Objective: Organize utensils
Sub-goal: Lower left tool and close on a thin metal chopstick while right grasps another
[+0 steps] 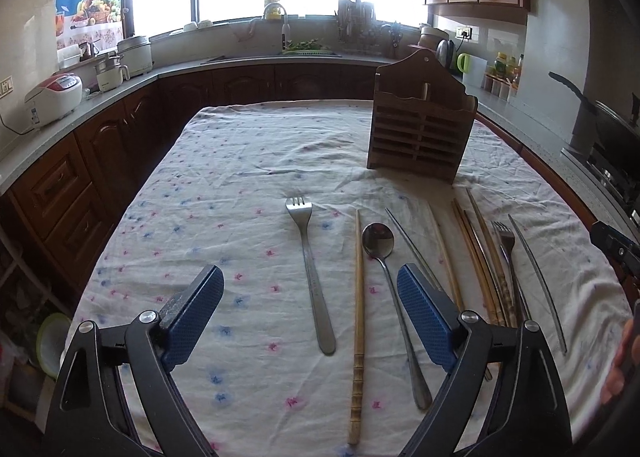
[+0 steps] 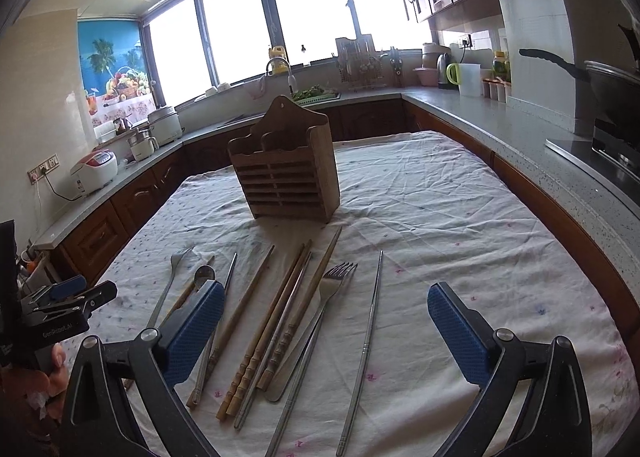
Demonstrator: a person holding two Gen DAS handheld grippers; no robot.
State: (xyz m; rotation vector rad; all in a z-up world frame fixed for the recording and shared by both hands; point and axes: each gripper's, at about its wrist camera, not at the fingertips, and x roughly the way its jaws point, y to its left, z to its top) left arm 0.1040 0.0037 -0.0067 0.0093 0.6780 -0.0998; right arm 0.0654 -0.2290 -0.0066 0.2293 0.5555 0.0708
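While both grippers gape empty, two forks — one spoon — lie beside chopsticks.

The spoon bowl is partly hidden behind the right gripper's left pad; holder compartments' insides are unseen.

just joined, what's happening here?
A person holds a gripper in each hand over a floral-cloth table. The left gripper and right gripper are both open and empty. Steel forks, a steel spoon and wooden and metal chopsticks lie loose in front of the empty brown slatted wooden utensil holder. Nothing sorted yet.
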